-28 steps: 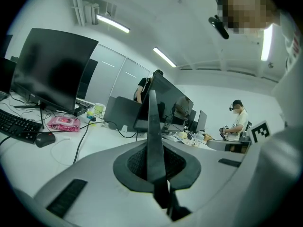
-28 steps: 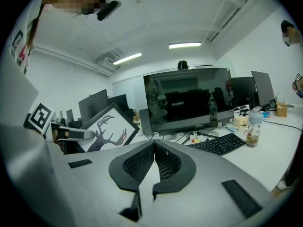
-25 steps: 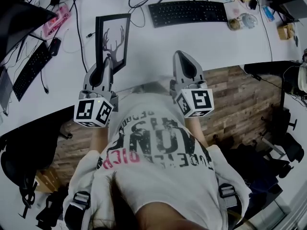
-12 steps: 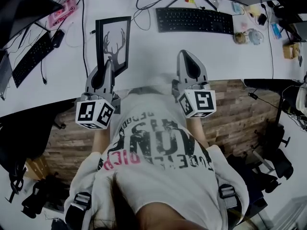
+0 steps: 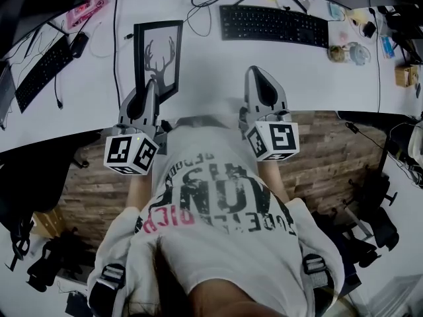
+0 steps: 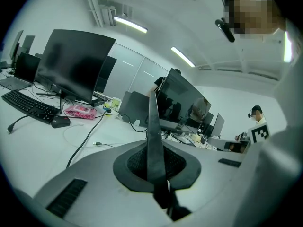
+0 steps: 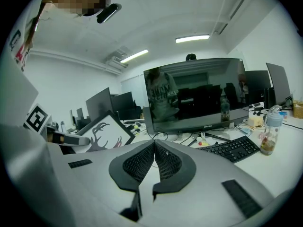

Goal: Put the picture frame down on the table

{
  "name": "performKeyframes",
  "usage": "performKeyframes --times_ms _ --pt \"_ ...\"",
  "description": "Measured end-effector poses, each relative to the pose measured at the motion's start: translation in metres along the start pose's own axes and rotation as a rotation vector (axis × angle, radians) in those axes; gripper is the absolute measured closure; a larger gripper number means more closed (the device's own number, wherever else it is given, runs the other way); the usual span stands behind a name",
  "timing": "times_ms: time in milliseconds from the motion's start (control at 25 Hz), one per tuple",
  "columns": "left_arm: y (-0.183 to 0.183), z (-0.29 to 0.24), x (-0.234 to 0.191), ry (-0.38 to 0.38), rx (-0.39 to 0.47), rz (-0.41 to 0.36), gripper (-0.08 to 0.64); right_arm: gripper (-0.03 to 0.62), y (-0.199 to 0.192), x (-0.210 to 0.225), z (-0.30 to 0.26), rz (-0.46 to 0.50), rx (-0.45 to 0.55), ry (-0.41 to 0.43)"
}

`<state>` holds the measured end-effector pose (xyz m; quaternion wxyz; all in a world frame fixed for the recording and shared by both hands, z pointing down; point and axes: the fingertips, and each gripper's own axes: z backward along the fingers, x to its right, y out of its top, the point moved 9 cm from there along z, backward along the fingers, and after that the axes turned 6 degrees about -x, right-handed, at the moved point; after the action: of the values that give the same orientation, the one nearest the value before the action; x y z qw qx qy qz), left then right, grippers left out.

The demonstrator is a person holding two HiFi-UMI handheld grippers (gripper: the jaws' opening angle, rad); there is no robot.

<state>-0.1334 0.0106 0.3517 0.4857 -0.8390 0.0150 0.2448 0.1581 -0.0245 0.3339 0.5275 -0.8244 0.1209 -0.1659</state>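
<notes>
Picture frame: the picture frame [image 5: 157, 58] has a thin black border around a white sheet printed with a dark stag's head and branching antlers. It stands in portrait format, left of centre in the upper part of the head view.
Frame position: it is over the white table [image 5: 205, 71], with its near short edge toward the person. Whether its far edge touches the table cannot be told.
Frame from the left: in the left gripper view the picture frame [image 6: 152, 136] shows edge-on, as a narrow dark strip rising straight up the middle of the frame.
Frame from the right: in the right gripper view the picture frame [image 7: 105, 132] sits at lower left. Its face is tilted toward the camera, and the antlers are plain against the white.
Left tongs: the left tongs [image 5: 151, 88] pinch the near edge of the frame, with the ribbed pads closed on either side of the strip [image 6: 152, 161].
Right tongs: the right tongs [image 5: 256, 76] are pressed together with nothing between them [image 7: 154, 149]. They are held right of centre above the table's near edge, well apart from the frame.
Table: a black keyboard [image 5: 274, 25] lies at the upper right of the head view, and a dark monitor [image 7: 199, 93] fills the middle of the right gripper view.
</notes>
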Motion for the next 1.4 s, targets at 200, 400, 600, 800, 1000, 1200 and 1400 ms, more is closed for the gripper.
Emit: performKeyframes --times_ms 200,400,600,800,1000,1200,1400 --pt "-0.014 -0.009 0.000 -0.005 -0.042 0.024 0.551 0.591 -0.004 0.002 -0.002 -0.001 -0.018 0.004" --pt "-0.036 -0.017 -0.006 0.004 -0.104 0.099 0.551 0.591 -0.009 0.003 0.001 -0.009 -0.036 -0.004" --pt "-0.053 -0.027 -0.012 0.003 -0.151 0.151 0.551 0.591 -0.016 0.002 0.004 -0.015 -0.051 -0.016" --pt "-0.070 -0.040 -0.015 -0.018 -0.210 0.187 0.551 0.591 -0.021 -0.003 0.008 -0.022 -0.059 -0.036" --pt "-0.079 -0.058 -0.012 -0.044 -0.251 0.233 0.551 0.591 -0.021 -0.001 0.011 -0.034 -0.055 -0.053" --pt "-0.086 -0.073 -0.009 -0.067 -0.282 0.276 0.551 0.591 -0.023 0.003 0.016 -0.043 -0.056 -0.078" --pt "-0.091 -0.087 -0.007 -0.093 -0.296 0.347 0.549 0.591 -0.025 0.004 0.016 -0.049 -0.064 -0.083"
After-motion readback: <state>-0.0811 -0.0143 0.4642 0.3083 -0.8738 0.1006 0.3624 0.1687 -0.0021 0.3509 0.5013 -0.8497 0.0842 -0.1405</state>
